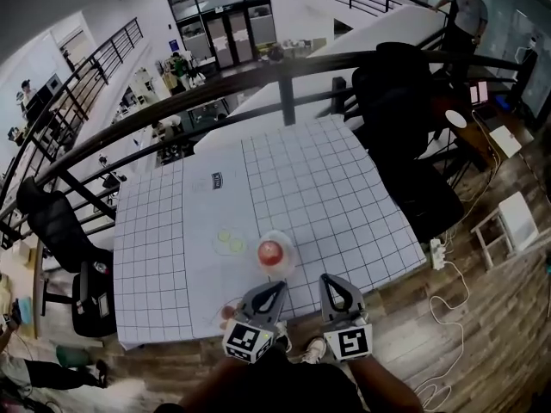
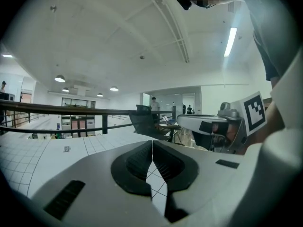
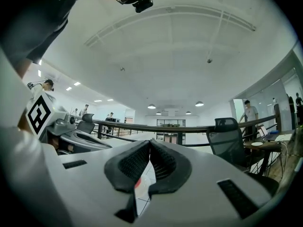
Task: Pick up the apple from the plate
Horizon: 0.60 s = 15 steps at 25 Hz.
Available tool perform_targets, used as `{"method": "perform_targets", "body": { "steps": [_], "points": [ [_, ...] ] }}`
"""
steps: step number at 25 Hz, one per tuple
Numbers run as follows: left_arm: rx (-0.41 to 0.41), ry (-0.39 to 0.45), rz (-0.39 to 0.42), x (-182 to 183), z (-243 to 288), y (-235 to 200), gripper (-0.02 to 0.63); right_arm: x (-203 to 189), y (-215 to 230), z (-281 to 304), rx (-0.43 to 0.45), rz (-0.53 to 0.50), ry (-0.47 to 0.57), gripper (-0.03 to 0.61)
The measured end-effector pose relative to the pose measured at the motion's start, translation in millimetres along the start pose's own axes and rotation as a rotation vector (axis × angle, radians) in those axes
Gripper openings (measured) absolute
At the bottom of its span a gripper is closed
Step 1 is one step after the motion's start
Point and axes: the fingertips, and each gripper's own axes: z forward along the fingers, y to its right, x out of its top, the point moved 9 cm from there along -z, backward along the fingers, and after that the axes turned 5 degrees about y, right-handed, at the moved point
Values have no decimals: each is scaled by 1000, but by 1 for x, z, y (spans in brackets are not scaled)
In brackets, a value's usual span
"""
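A red apple (image 1: 270, 251) sits on a small clear plate (image 1: 287, 244) near the front edge of the white gridded table (image 1: 327, 188). My left gripper (image 1: 280, 287) is shut and empty, just in front of the plate at its near side. My right gripper (image 1: 327, 280) is also shut and empty, a little to the right of the plate. In the right gripper view a sliver of the red apple (image 3: 138, 182) shows through the gap below the closed jaws. The left gripper view shows only table grid behind its jaws.
Pale green slices (image 1: 230, 243) lie on the table left of the plate. A small reddish thing (image 1: 227, 311) sits at the table's front edge by the left gripper. A black railing (image 1: 284, 71) runs behind the table; black chairs (image 1: 405, 136) stand to the right.
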Motion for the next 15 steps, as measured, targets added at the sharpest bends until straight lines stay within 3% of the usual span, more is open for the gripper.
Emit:
{"method": "perform_targets", "body": {
  "steps": [7, 15],
  "points": [
    [16, -34, 9, -16, 8, -26, 23, -25, -3, 15, -20, 41, -89, 23],
    [51, -53, 10, -35, 21, -63, 23, -54, -11, 44, 17, 77, -143, 23]
  ]
}}
